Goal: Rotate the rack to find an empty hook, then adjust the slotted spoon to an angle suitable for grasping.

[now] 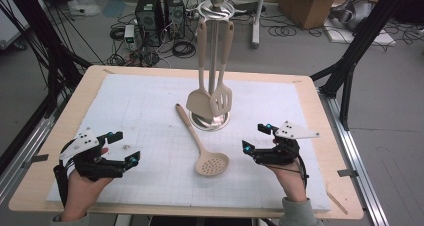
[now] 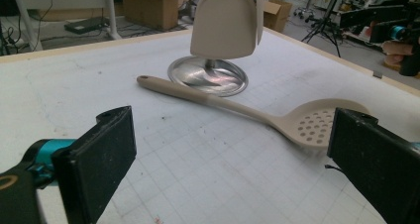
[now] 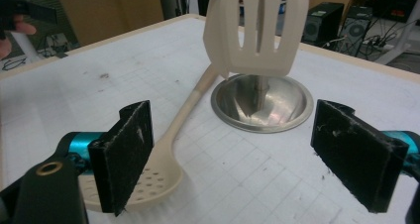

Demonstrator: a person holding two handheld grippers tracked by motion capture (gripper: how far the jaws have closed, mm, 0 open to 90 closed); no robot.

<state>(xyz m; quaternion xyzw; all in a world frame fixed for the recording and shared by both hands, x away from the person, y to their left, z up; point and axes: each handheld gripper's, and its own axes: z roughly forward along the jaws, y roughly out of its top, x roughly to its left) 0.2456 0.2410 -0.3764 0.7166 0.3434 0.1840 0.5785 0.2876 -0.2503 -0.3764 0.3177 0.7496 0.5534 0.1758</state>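
Note:
A beige skimmer spoon (image 1: 202,143) lies flat on the white grid mat (image 1: 150,116), handle toward the rack, perforated bowl (image 2: 314,125) toward me. Behind it stands a metal utensil rack (image 1: 216,61) on a round steel base (image 3: 262,102). A solid turner (image 2: 225,23) and a slotted turner (image 3: 260,28) hang from it. My left gripper (image 1: 124,148) rests open at the mat's left, pointing at the spoon. My right gripper (image 1: 256,137) rests open at the right of the spoon's bowl. Both hold nothing.
The mat covers a light wooden table (image 1: 325,136). Black frame struts (image 1: 360,41) rise at the far right and far left. Computer towers (image 1: 157,16), cables and cardboard boxes (image 1: 310,3) sit on the floor beyond the table.

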